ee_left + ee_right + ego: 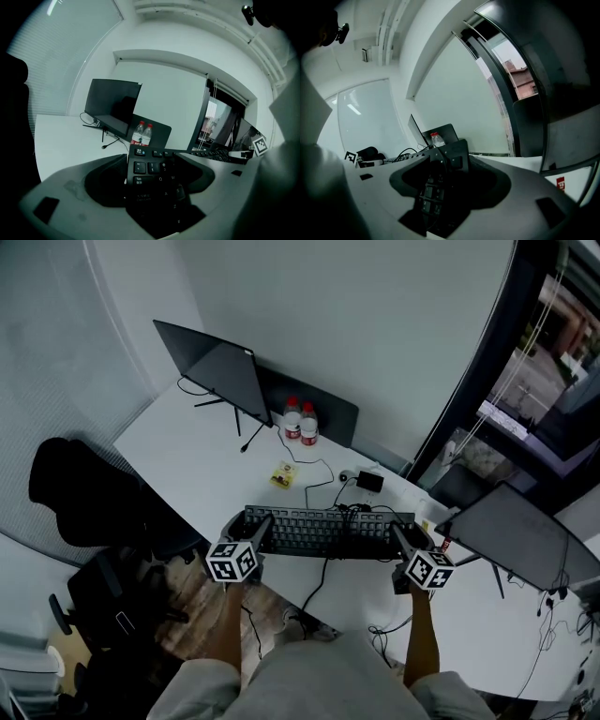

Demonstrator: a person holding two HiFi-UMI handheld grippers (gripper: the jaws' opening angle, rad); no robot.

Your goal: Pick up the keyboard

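Bottles (300,421), two of them with red caps and red labels, stand upright and touching each other at the far side of the white surface (187,451). They are just in front of a dark panel (328,409) and beside the foot of the left monitor (217,369). What is inside them I cannot tell. A small yellow packet (282,474) lies between the bottles and the keyboard (323,532). A small black box (368,482) lies to the right of the packet, with thin cables around both.

The keyboard is black and lies along the near edge of the surface, in front of the person. The left gripper (263,525) has its fingers closed on the left end of the keyboard, where the Tab and Caps Lock keys show between them. The right gripper (401,536) has its fingers closed on the right end. Whether the keyboard is already off the surface, I cannot tell. A black cable (322,576) runs from its middle toward the near edge.

Left of the keyboard the surface is open up to its corner. On the right a second monitor (520,538) stands near the right gripper, so there is less room. Beyond the left edge a black chair (80,488) stands on a wooden floor. Behind are plain pale walls, and a tall dark-framed window (553,324) is on the right.
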